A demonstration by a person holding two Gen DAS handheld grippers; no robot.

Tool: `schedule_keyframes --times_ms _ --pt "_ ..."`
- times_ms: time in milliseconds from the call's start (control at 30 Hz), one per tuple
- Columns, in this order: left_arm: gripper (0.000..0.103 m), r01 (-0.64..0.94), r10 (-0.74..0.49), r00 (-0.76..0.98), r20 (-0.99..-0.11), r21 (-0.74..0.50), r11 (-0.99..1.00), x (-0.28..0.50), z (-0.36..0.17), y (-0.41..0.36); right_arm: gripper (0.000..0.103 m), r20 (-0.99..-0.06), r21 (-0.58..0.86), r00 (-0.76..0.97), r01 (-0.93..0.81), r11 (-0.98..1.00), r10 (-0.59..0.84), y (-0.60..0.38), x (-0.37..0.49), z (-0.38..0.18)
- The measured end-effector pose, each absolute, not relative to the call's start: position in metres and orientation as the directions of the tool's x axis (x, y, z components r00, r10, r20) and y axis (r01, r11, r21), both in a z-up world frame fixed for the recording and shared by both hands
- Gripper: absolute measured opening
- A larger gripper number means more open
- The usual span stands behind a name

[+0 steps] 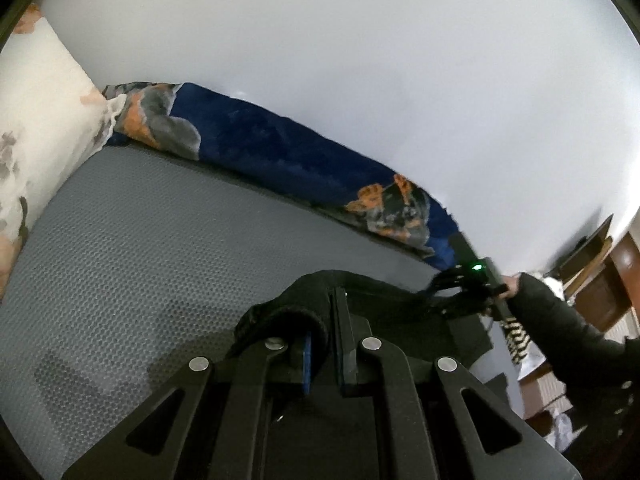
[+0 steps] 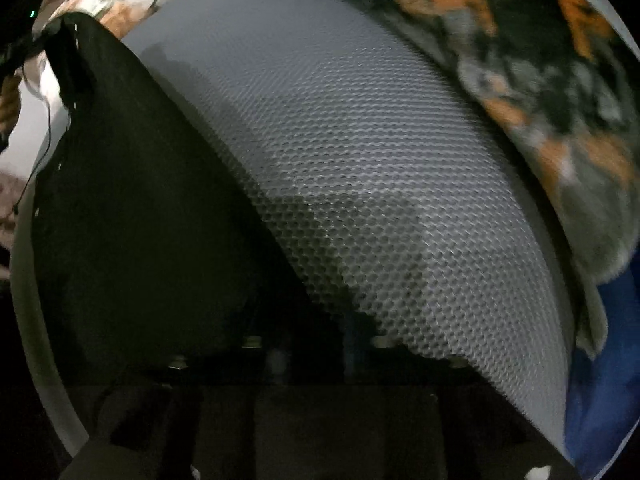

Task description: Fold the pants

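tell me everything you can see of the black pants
The pants are black, of soft matte cloth with a thick hemmed edge. They lie partly on the grey mesh mattress. The left gripper is shut on a raised, bunched fold. In the right wrist view they spread as a broad dark sheet, with pale stitches along one edge. The right gripper meets their far end.

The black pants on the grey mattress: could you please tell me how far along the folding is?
Early stage. Done: the left gripper is shut on an edge of the black pants and holds it raised. In hand: the right gripper at the far edge, grip unclear. Left: no neat fold shows on the grey mattress.
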State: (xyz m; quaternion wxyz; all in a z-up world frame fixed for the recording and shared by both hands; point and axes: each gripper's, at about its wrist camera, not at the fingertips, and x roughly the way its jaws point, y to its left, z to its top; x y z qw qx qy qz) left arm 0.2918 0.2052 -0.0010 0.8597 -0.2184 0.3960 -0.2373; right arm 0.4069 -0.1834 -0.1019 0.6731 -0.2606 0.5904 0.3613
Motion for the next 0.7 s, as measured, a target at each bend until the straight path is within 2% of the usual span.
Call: schedule_keyframes --times_ms 233,367,467,700 --pt "0.008 0.217 -0.543 0.585 -0.602 -0.530 0.820 0.297 -0.006 0.205 0.009 -0.917 -0.140 0.370 -0.652 0.745 0.152 -0.200 0.364 -0.049" --pt "0.008 0.238 -0.543 0.580 -0.607 -0.512 0.826 0.293 -0.002 0.206 0.007 -0.861 -0.232 0.498 -0.569 0.789 0.105 -0.203 0.314 -0.018" --pt "0.009 0.275 -0.559 0.579 -0.594 -0.503 0.819 0.277 0.006 0.210 0.007 -0.842 -0.204 0.525 -0.524 0.827 0.124 -0.210 0.268 0.000" --pt "0.009 0.390 -0.613 0.548 -0.570 -0.474 0.789 0.207 0.023 0.223 0.006 -0.836 -0.094 0.512 -0.488 0.868 0.198 -0.215 0.176 0.002"
